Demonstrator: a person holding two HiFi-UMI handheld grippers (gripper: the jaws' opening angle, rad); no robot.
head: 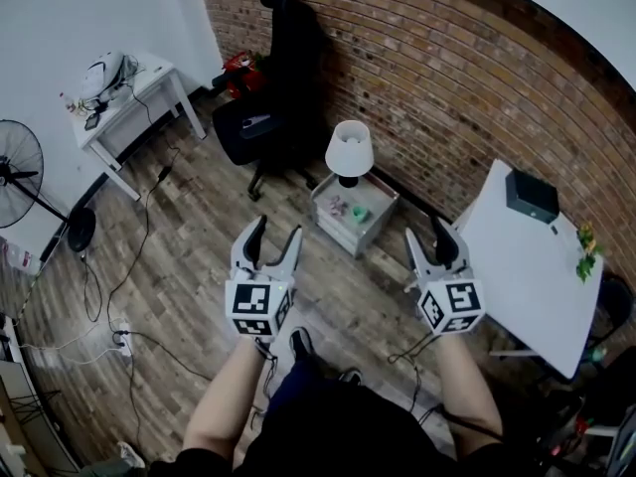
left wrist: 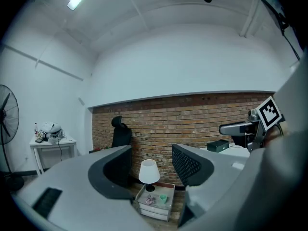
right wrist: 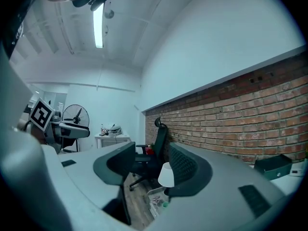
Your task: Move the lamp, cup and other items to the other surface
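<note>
A white-shaded lamp [head: 349, 150] with a black base stands on a small grey nightstand [head: 373, 229] against the brick wall. Beside it on the top are a green cup [head: 359, 212] and a small pink item [head: 336, 207]. My left gripper [head: 277, 229] and right gripper [head: 427, 232] hover side by side short of the nightstand, both open and empty. In the left gripper view the lamp [left wrist: 148, 172] and cup [left wrist: 163, 198] show between the jaws, far off. The right gripper view catches the lamp [right wrist: 166, 175] beside the right jaw.
A white table [head: 527, 266] at the right carries a black box [head: 532, 195] and a small plant [head: 586, 251]. A black office chair [head: 273, 117] stands left of the nightstand. A white desk [head: 129, 97], a fan [head: 20, 167] and floor cables [head: 129, 341] lie to the left.
</note>
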